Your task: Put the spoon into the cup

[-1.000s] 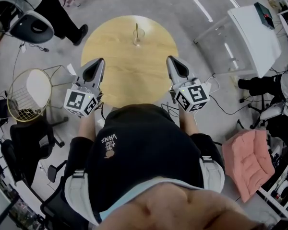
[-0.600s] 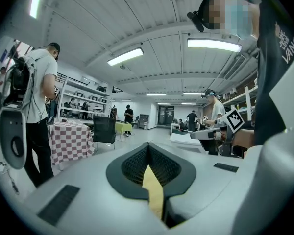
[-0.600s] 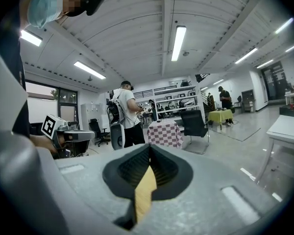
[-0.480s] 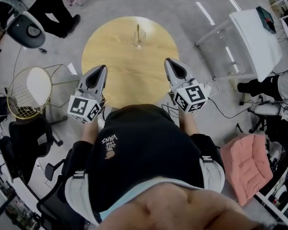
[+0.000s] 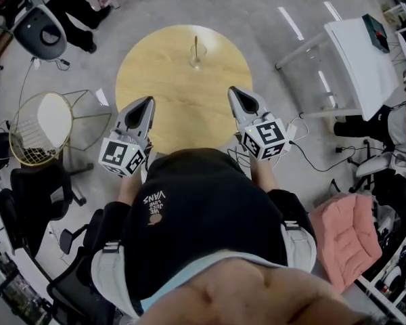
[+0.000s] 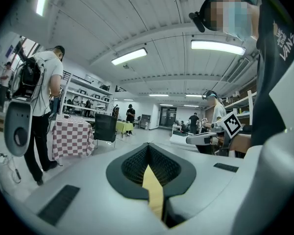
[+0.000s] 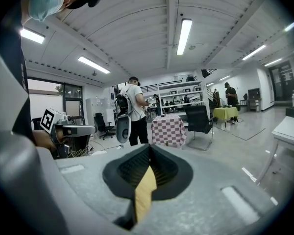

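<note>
Round, pale wooden tabletop [image 5: 183,107] on a grey floor [image 5: 271,39], bare but for a clear cup [image 5: 195,61] near the far edge, with the spoon [image 5: 195,46] already upright inside it, handle up. To the left of the tabletop, a wire basket [image 5: 34,131]; to the right, a white table [image 5: 365,53]; nearer, at the right, a pink cushion [image 5: 345,232]. Open workroom beyond, seen from the two gripper views: long ceiling lights [image 7: 183,35], shelving, a table under a red-checked cloth [image 6: 71,136], several people standing about. Left tongs [image 5: 149,101] and right tongs [image 5: 231,90] held above the near rim of the tabletop, side by side and well apart, both well short of the cup. Both pairs pressed together at the tips, only a thin yellowish sliver visible along the seam, nothing gripped in either. Compared with a second ago: both tongs drawn slightly back toward the body, the left lower in the head view; cup and spoon in the same spot on the tabletop; the standing person at the upper left farther off toward the corner.
</note>
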`<state>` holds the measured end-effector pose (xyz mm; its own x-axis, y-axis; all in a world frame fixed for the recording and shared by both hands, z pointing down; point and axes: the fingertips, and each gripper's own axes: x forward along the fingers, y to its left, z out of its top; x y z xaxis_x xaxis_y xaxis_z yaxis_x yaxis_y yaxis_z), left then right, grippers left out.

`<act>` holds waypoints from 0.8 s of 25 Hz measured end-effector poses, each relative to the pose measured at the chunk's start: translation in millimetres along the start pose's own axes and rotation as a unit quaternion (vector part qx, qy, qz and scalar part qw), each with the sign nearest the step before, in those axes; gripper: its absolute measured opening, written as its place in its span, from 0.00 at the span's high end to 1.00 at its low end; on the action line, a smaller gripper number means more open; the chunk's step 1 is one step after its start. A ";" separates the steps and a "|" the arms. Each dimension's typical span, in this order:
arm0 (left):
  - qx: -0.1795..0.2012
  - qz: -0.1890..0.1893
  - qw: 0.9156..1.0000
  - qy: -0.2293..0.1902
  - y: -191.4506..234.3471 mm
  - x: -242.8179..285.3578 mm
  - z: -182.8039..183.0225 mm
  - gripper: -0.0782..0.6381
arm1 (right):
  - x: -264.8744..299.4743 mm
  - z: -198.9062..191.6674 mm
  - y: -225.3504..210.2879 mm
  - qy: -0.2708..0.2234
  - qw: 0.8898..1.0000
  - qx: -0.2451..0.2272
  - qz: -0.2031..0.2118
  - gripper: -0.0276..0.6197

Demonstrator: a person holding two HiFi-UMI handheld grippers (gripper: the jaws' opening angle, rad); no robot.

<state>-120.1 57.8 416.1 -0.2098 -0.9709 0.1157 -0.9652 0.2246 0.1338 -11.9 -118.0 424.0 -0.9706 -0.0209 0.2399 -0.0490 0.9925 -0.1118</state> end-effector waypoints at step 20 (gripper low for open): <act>-0.001 -0.001 1.000 0.006 -2.1 -2.2 -2.5 0.88 | -0.4 -0.7 -0.1 0.003 1.000 -0.006 0.004 0.96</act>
<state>-117.2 59.7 418.1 -0.2064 -0.9702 0.1270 -0.9654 0.2231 0.1353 -11.3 -118.0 424.6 -0.9693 -0.0129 0.2456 -0.0390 0.9941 -0.1016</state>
